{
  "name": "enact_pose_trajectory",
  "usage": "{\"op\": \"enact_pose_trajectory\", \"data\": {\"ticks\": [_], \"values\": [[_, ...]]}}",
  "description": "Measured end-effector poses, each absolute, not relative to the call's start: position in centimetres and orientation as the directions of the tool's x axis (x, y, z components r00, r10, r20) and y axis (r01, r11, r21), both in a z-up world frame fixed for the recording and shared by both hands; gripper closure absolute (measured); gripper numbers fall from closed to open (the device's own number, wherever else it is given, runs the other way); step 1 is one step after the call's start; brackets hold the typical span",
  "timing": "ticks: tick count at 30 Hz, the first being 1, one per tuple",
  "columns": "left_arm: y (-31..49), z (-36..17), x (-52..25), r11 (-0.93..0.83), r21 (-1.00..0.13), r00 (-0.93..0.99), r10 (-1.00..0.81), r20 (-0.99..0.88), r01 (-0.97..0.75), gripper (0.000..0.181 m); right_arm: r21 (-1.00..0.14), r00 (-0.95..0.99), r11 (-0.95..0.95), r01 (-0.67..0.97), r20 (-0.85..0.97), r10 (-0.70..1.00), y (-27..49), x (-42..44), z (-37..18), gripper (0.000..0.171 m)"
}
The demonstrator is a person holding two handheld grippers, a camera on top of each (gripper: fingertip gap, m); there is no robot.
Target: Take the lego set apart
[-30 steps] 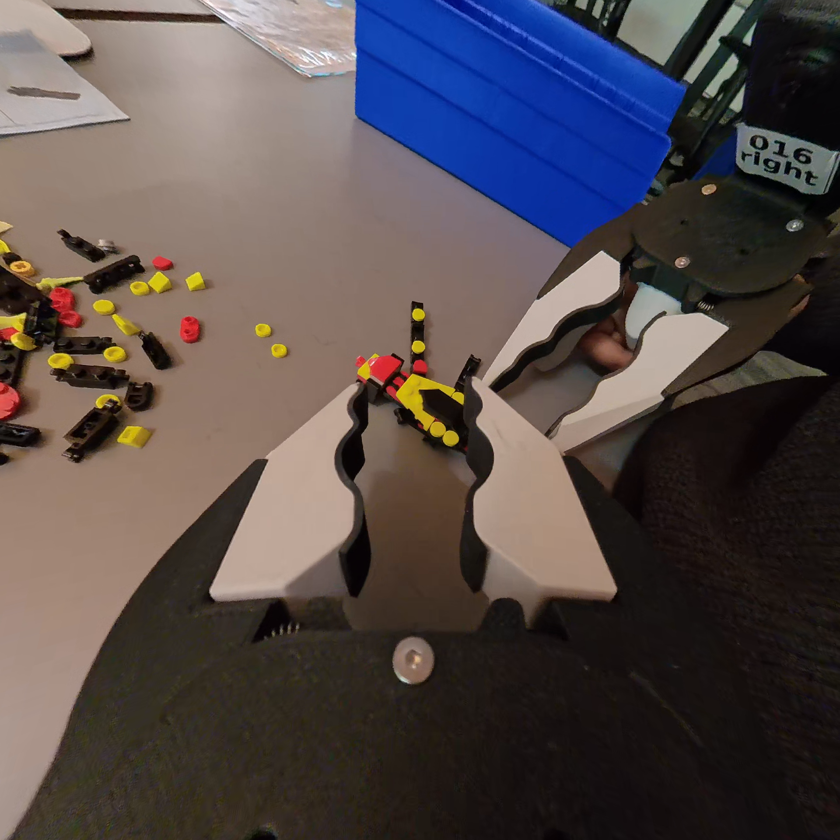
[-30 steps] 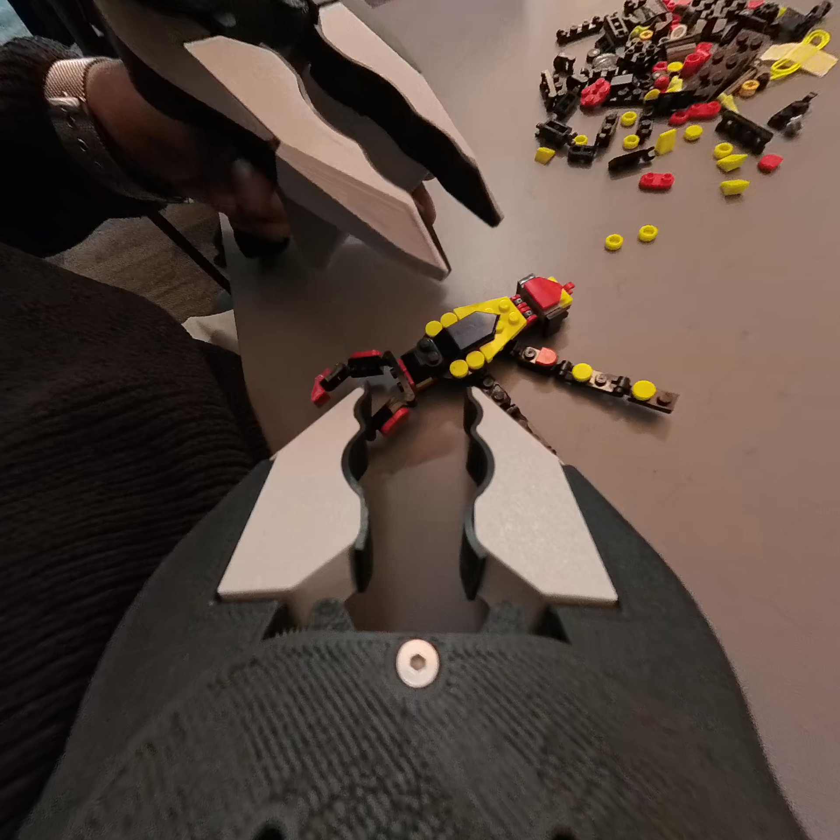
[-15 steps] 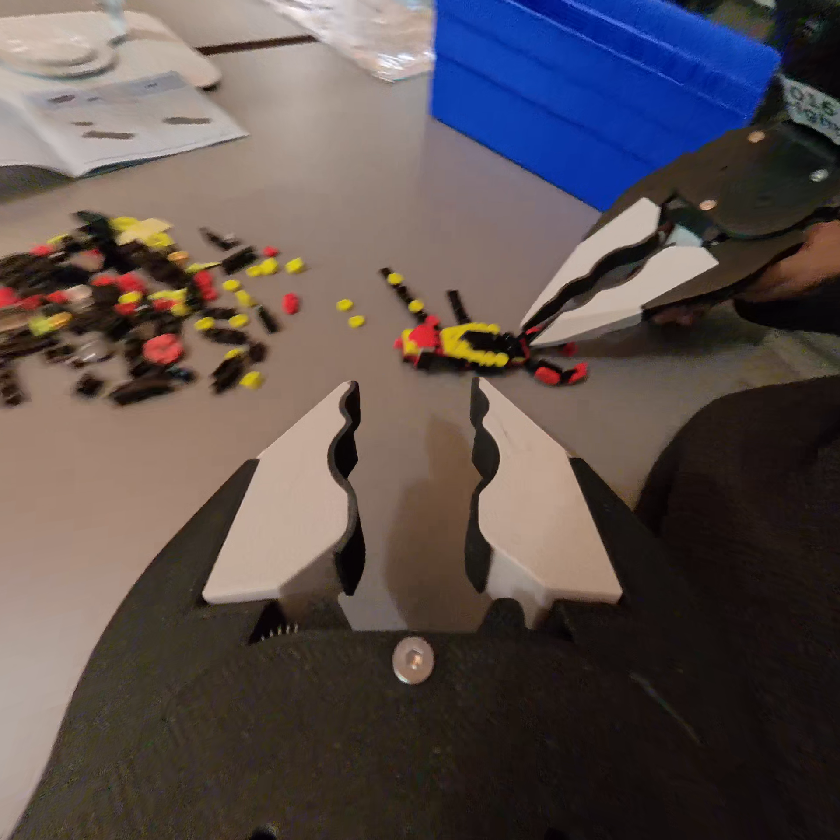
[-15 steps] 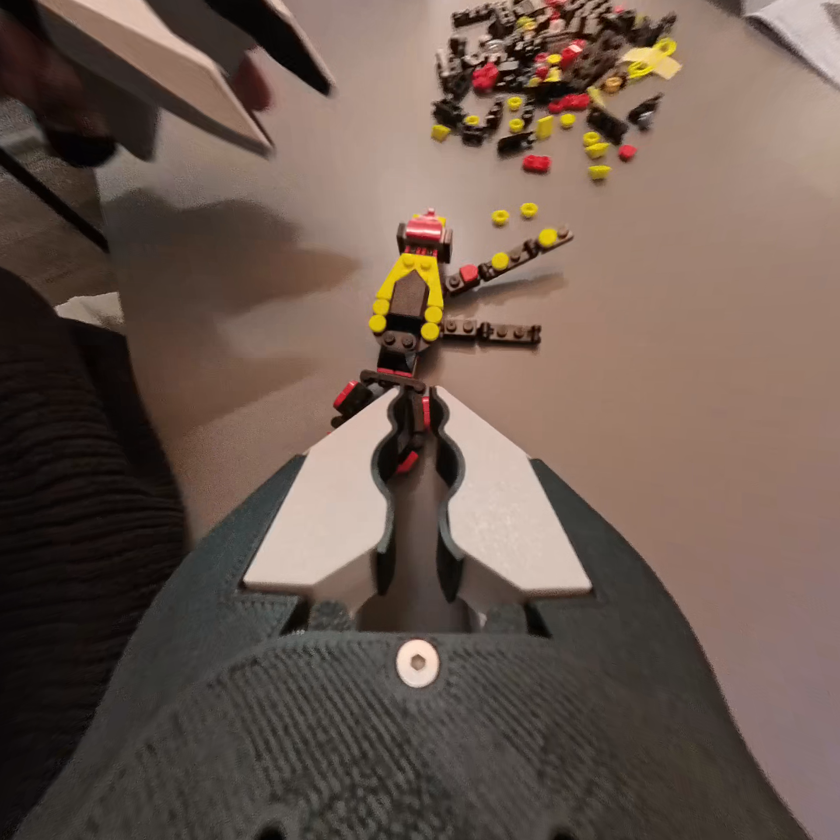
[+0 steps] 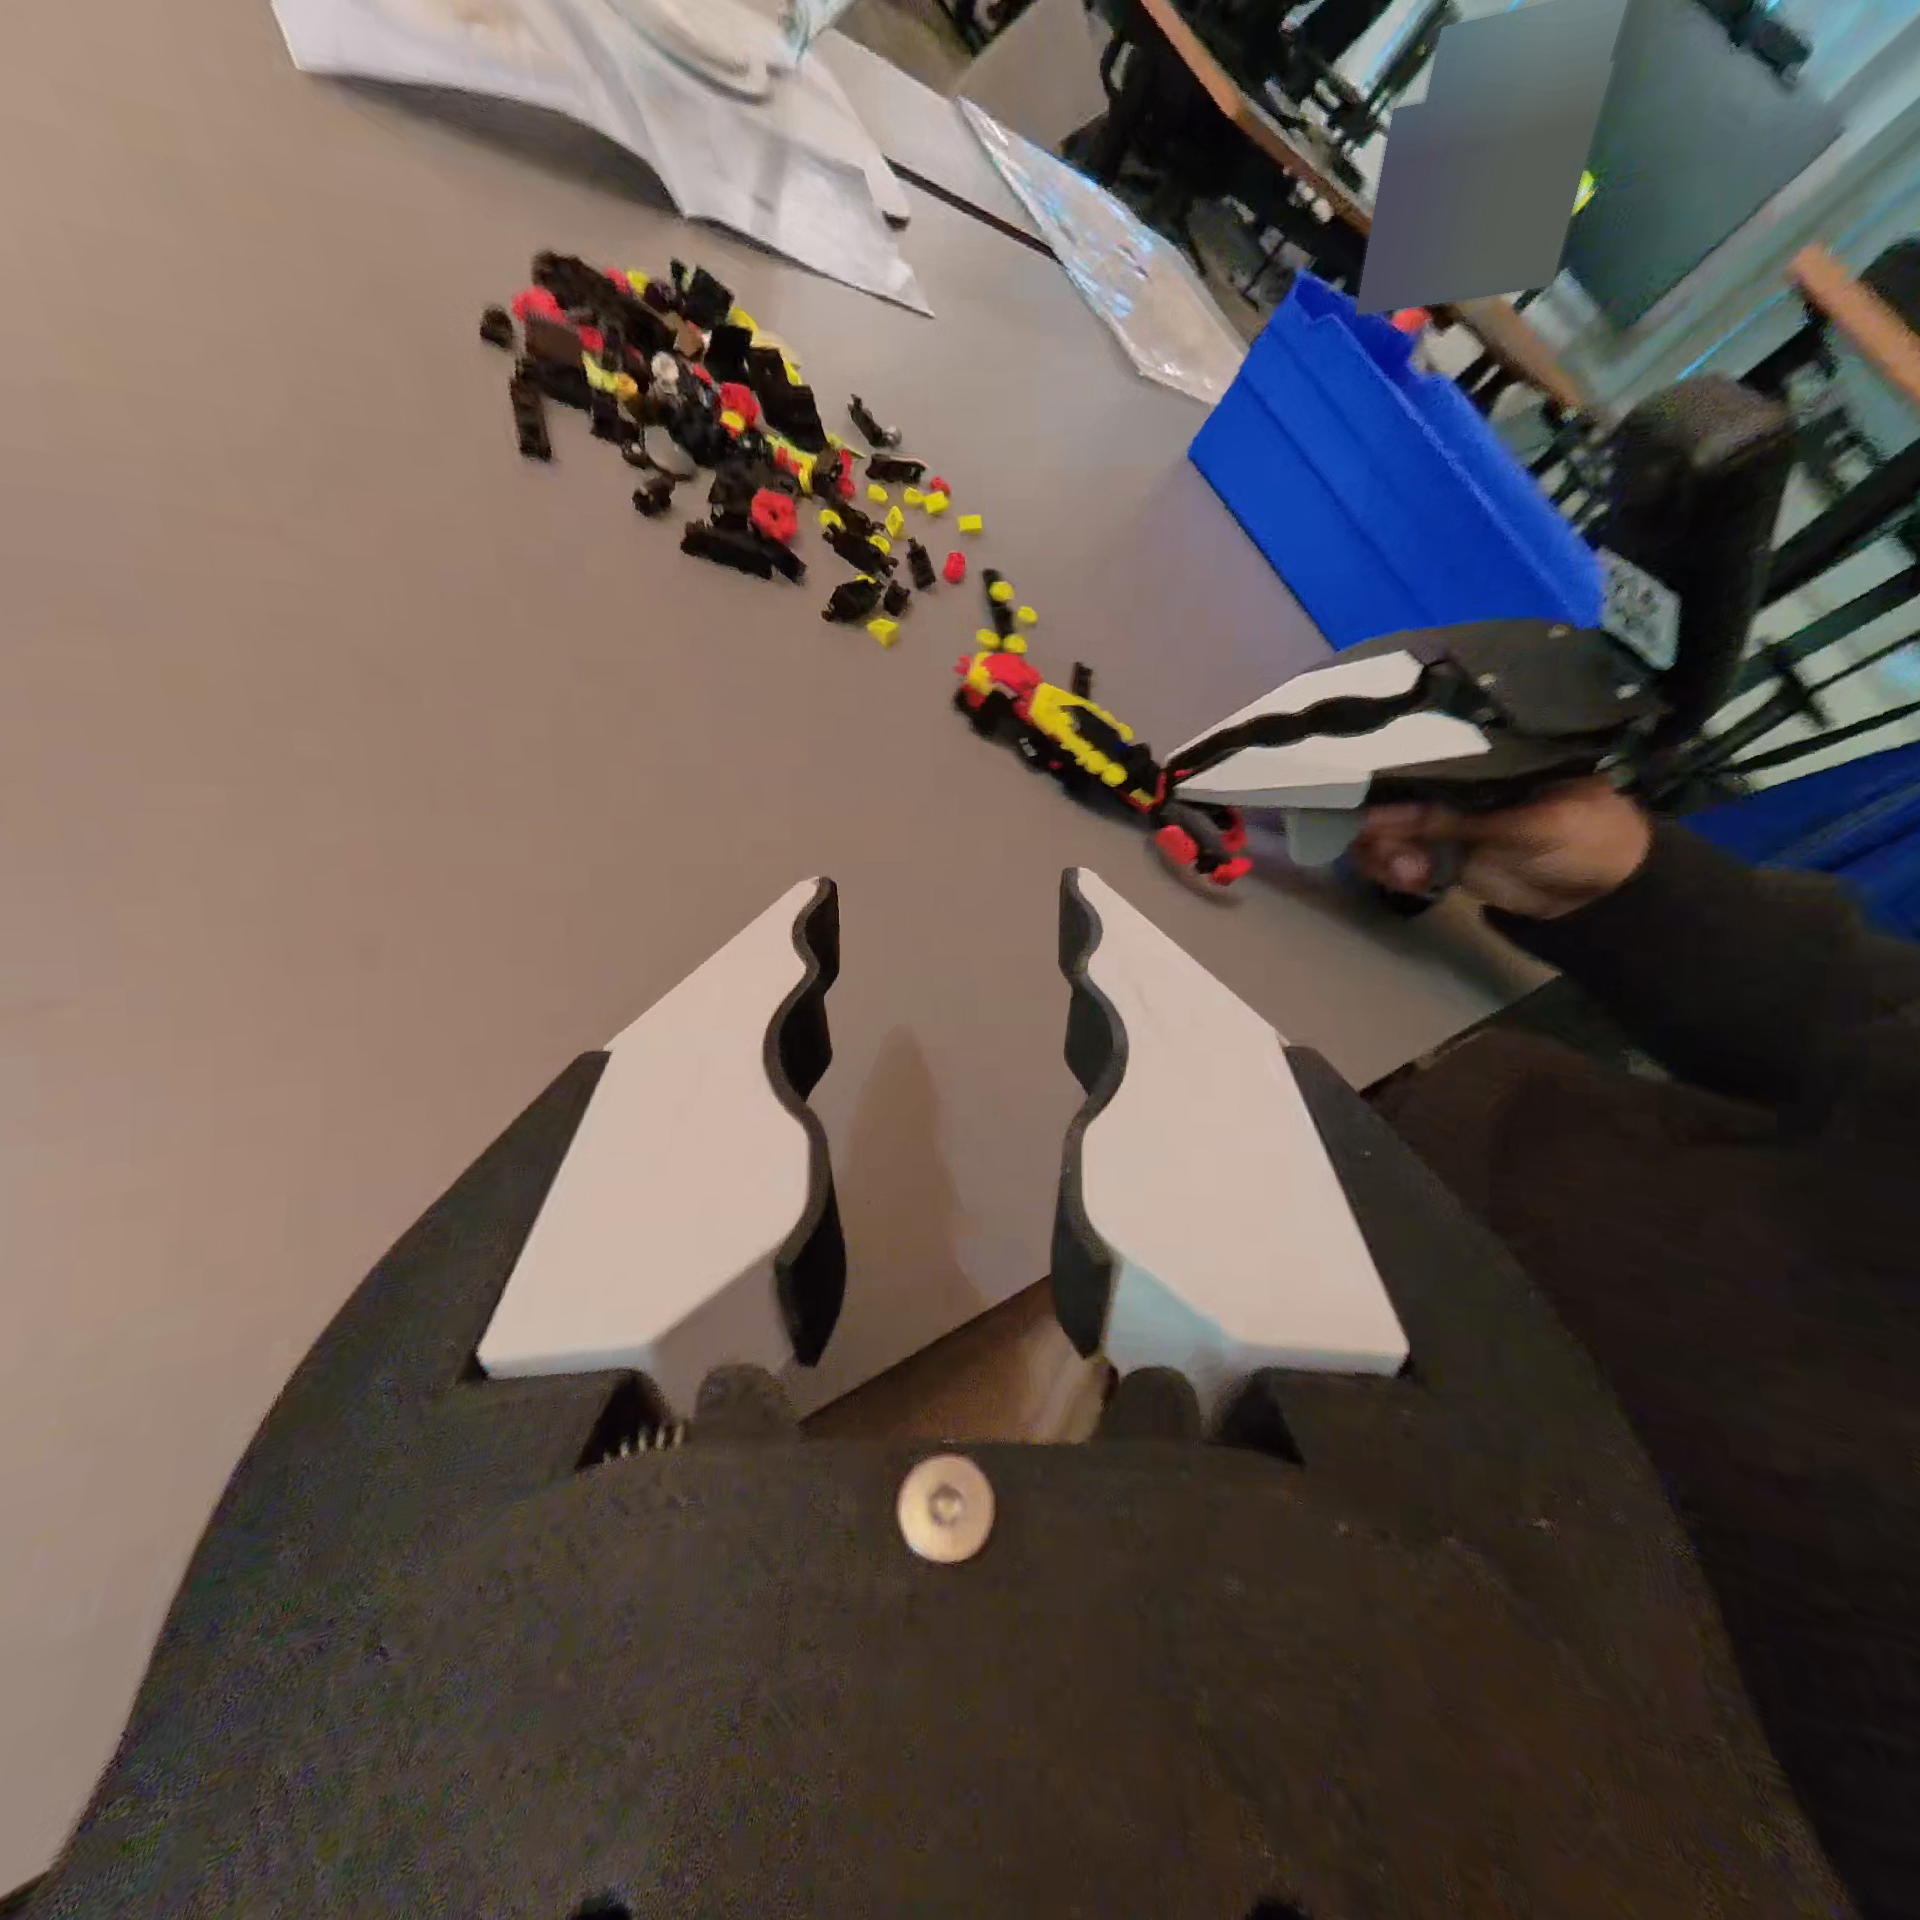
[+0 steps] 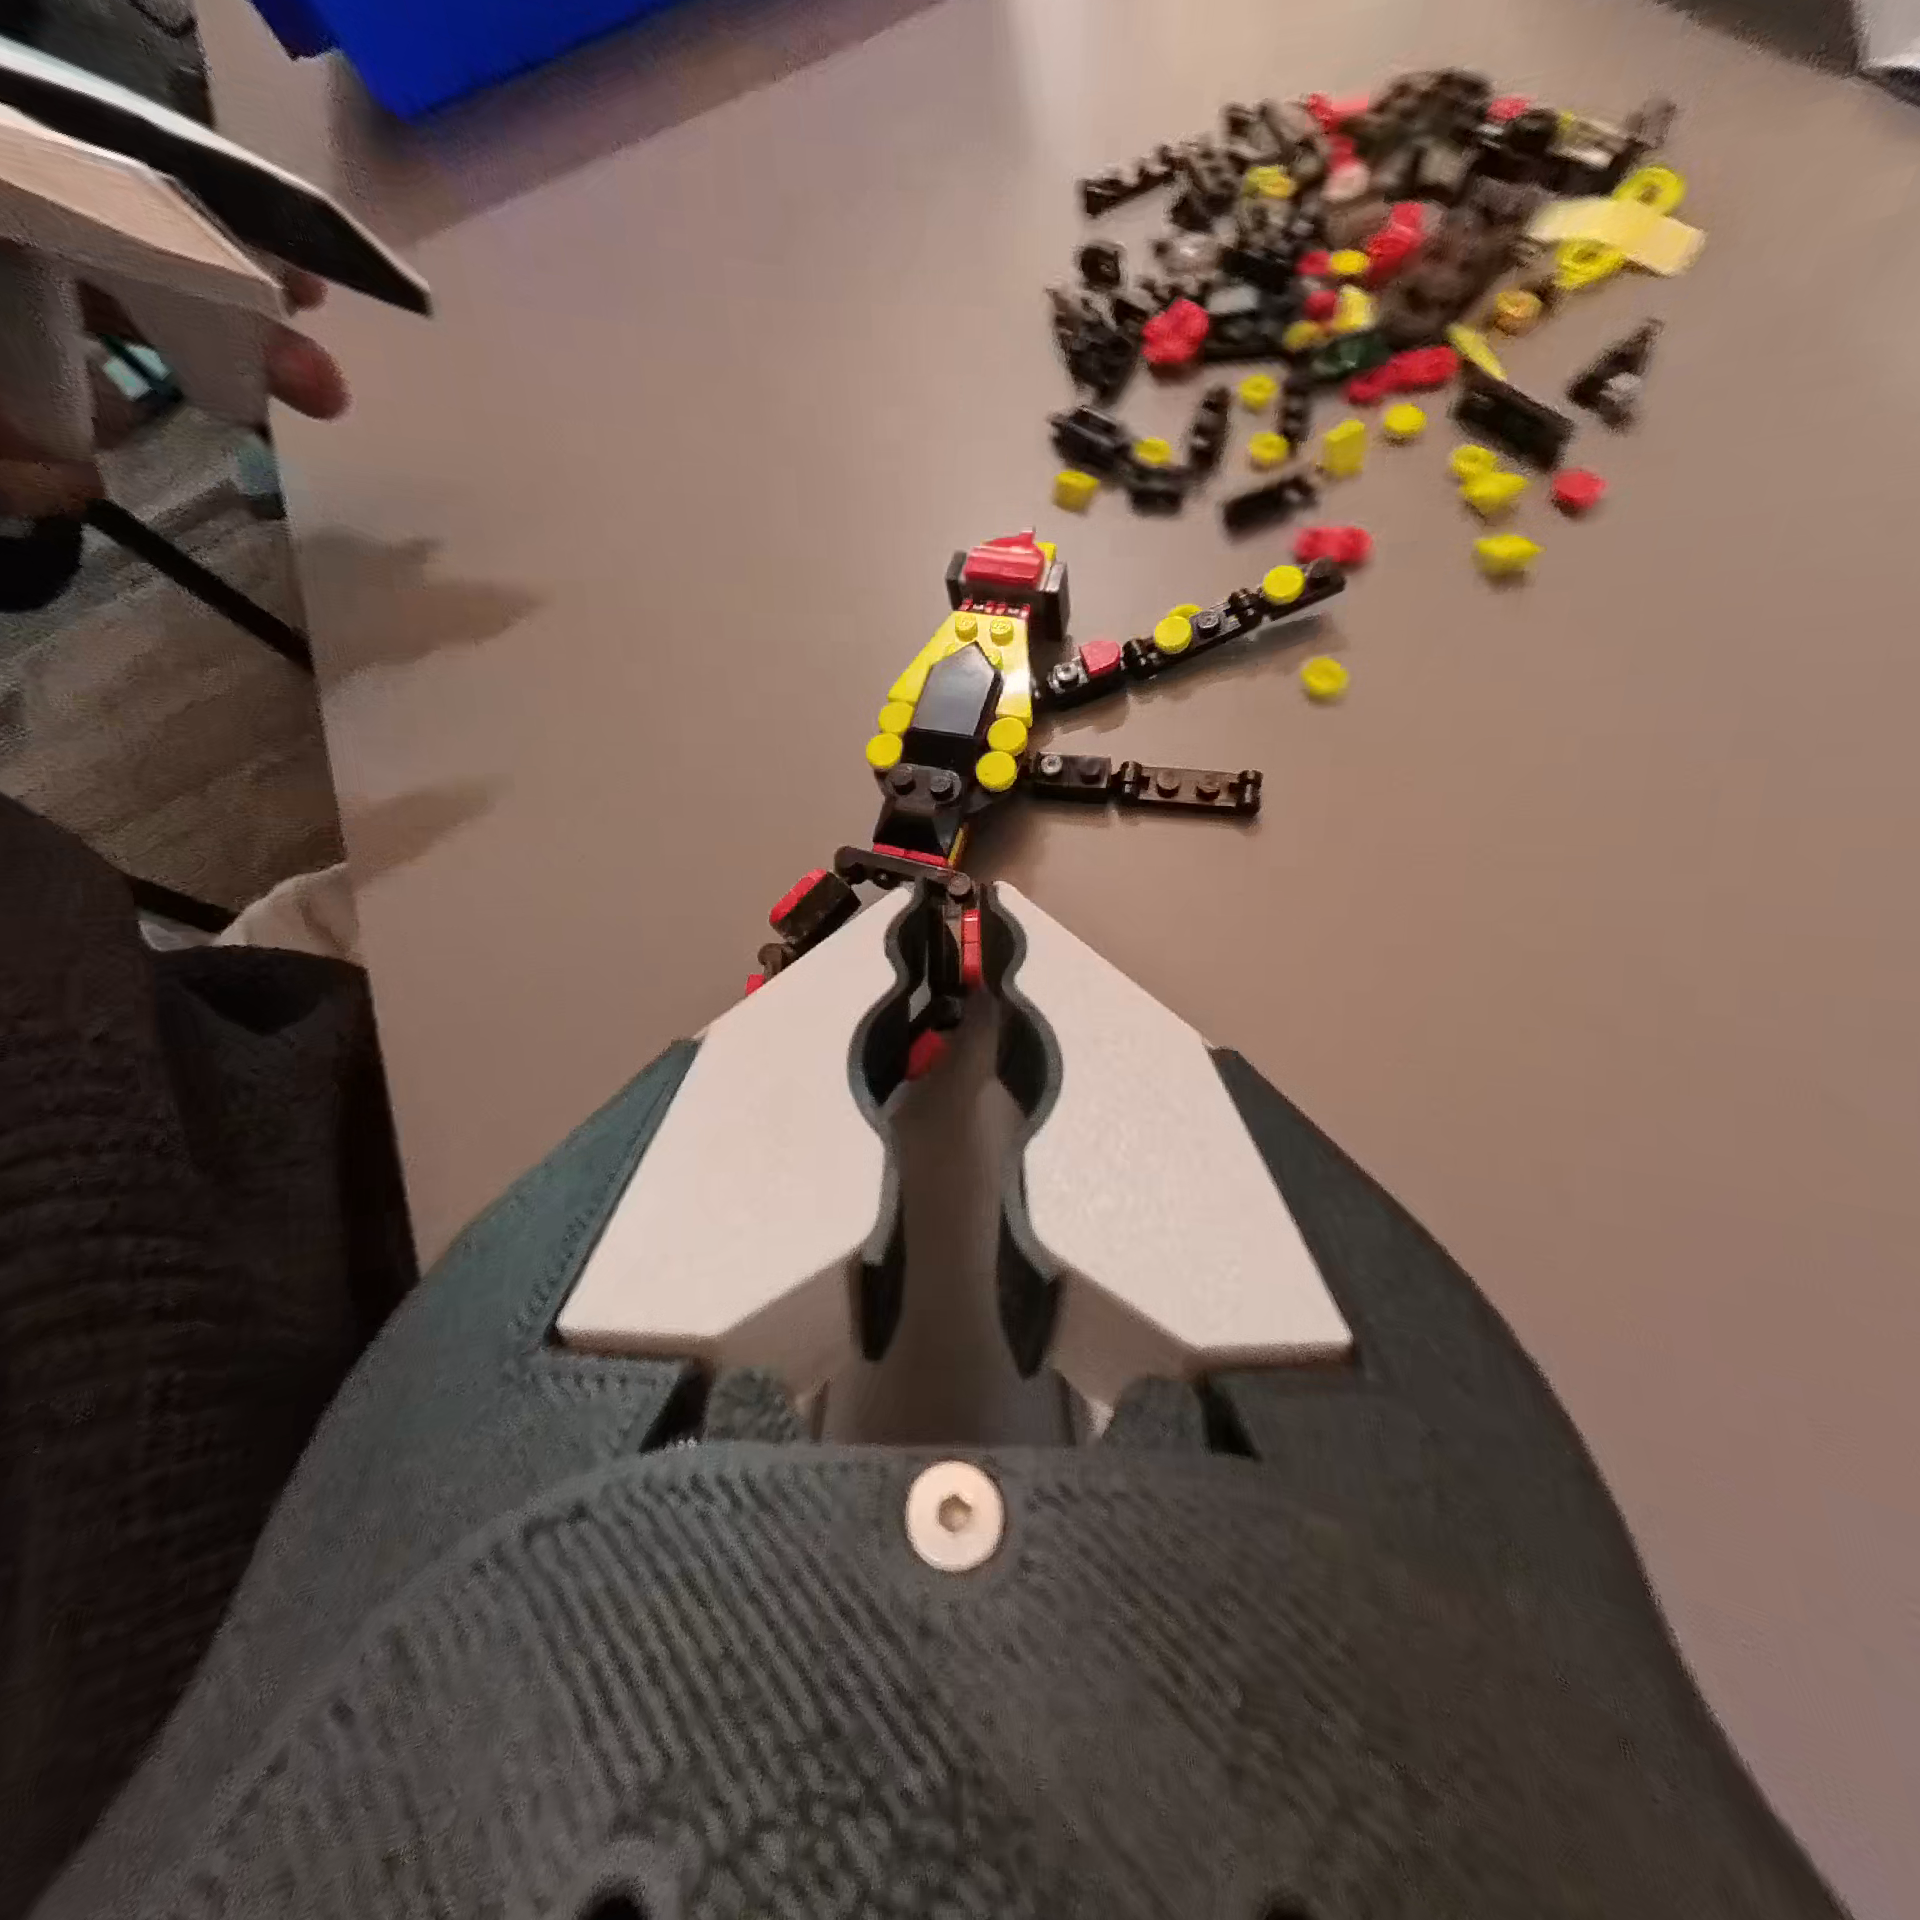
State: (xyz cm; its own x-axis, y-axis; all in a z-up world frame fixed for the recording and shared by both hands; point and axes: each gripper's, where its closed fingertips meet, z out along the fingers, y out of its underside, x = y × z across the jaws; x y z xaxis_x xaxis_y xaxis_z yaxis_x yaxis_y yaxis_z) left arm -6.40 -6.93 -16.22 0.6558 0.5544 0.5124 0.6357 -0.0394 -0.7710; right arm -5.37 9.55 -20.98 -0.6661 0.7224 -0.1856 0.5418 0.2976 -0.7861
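A small yellow, black and red lego figure (image 6: pixel 961 707) lies on the grey-brown table; it also shows in the left wrist view (image 5: pixel 1060 727). My right gripper (image 6: pixel 951 899) is shut on the figure's black-and-red tail end (image 6: pixel 951 956), and it shows from the side in the left wrist view (image 5: pixel 1169 774). My left gripper (image 5: pixel 945 894) is open and empty, pulled back well short of the figure. Its fingers show at the upper left of the right wrist view (image 6: pixel 208 239). Two black limbs with yellow studs (image 6: pixel 1195 629) stick out of the figure's right side.
A pile of loose black, red and yellow lego pieces (image 5: pixel 717 436) lies beyond the figure, also in the right wrist view (image 6: pixel 1371 291). A blue bin (image 5: pixel 1382 488) stands at the right, an open booklet (image 5: pixel 644 114) at the back. The table edge (image 6: pixel 312 665) runs near my left. The tips of one gripper are about 20 centimeters away from the tips of the other.
My right gripper closed on the figure's tail end and turned the figure lengthwise. My left gripper drew back from the figure and away, still open.
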Motion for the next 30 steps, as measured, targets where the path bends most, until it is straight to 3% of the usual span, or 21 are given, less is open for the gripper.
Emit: {"op": "enact_pose_trajectory", "data": {"ticks": [3,9,13,19,25,30], "values": [[-7.5,-15.8,-6.6,0.004,-0.758,0.637,0.540,0.551,0.652,0.141,-0.791,-0.711,0.332,0.514,-0.176,0.681,6.1,-5.7,-20.9,0.163],[-10.9,-17.7,-4.9,-0.040,-0.782,0.602,0.662,0.446,0.623,0.141,-0.782,-0.782,0.412,0.467,-0.148,0.606,2.0,-4.7,-21.1,0.162],[-15.0,-19.1,-1.5,-0.027,-0.760,0.527,0.736,0.424,0.649,0.142,-0.781,-0.823,0.502,0.371,-0.027,0.567,1.2,-4.5,-21.6,0.162],[-19.5,-18.7,1.7,0.051,-0.772,0.427,0.809,0.404,0.634,0.144,-0.790,-0.819,0.504,0.348,0.006,0.574,-0.2,-4.1,-20.6,0.143],[-17.7,-17.7,1.3,0.001,-0.805,0.491,0.792,0.363,0.593,0.145,-0.768,-0.783,0.609,0.199,0.249,0.570,1.4,-3.6,-19.3,0.140],[-13.8,-17.0,-0.6,-0.106,-0.841,0.591,0.757,0.277,0.530,0.145,-0.796,-0.751,0.557,0.235,0.215,0.624,4.0,-2.0,-18.9,0.140]]}}
